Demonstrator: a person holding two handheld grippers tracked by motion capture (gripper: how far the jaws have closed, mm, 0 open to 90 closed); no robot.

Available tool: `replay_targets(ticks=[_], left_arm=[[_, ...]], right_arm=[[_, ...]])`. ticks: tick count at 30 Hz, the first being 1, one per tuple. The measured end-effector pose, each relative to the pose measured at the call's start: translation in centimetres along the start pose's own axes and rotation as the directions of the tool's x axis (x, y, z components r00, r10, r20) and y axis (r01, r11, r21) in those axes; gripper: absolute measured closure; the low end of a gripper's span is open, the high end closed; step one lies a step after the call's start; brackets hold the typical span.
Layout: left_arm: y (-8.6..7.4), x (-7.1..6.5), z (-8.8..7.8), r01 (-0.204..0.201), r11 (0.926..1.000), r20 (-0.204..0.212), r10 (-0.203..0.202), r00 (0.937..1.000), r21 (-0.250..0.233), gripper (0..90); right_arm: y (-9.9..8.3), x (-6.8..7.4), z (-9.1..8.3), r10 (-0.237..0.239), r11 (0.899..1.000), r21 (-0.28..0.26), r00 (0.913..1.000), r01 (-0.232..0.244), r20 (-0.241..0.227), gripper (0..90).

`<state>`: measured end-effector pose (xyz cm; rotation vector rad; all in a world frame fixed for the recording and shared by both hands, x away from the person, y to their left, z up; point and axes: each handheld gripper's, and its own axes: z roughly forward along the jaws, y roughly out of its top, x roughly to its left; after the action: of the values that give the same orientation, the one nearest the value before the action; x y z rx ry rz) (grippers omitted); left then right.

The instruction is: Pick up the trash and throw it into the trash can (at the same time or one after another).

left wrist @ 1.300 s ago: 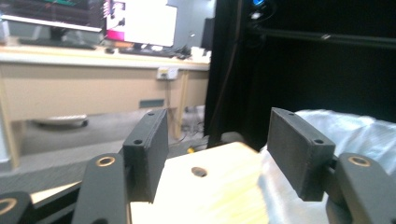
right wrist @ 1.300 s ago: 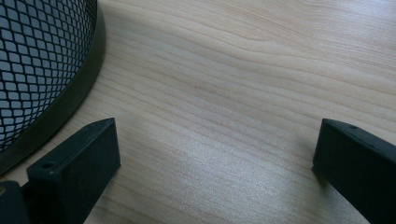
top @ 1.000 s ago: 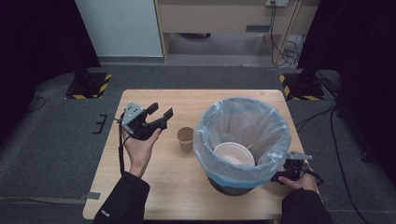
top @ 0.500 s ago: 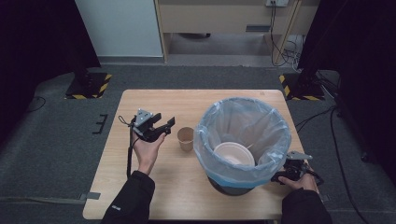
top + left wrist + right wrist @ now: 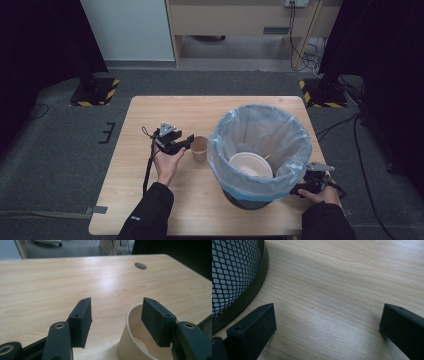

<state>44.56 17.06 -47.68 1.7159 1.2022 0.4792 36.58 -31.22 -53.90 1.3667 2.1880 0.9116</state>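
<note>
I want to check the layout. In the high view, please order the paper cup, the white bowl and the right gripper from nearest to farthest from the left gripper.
1. Paper cup, at the left gripper tips.
2. White bowl, inside the lined bin.
3. Right gripper, at the bin's far side.

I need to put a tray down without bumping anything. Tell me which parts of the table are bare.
The far strip of the table, beyond the paper cup and the bin, is bare. So is the left side, outward of the left tongs, and the near middle between the two forearms. It is crowded around the cup and bin, and at the near right corner by the right tongs.
</note>
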Motion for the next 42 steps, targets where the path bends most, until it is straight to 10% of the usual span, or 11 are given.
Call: replay_targets(ticks=[21, 42], left_arm=[[-1.3, -0.2, 0.6, 0.000, 0.9925, 0.024, -0.003, 0.9997, 0.122, 81.0], [1.9, -0.1, -4.4, -0.026, 0.9990, 0.026, 0.027, 0.9993, -0.035, 84.1]], right_arm=[[0.0, 0.0, 0.0, 0.001, 1.000, 0.001, 1.0000, -0.001, -0.003, 0.8], [0.0, 0.0, 0.0, 0.001, 1.000, 0.001, 1.0000, -0.001, -0.003, 0.8]])
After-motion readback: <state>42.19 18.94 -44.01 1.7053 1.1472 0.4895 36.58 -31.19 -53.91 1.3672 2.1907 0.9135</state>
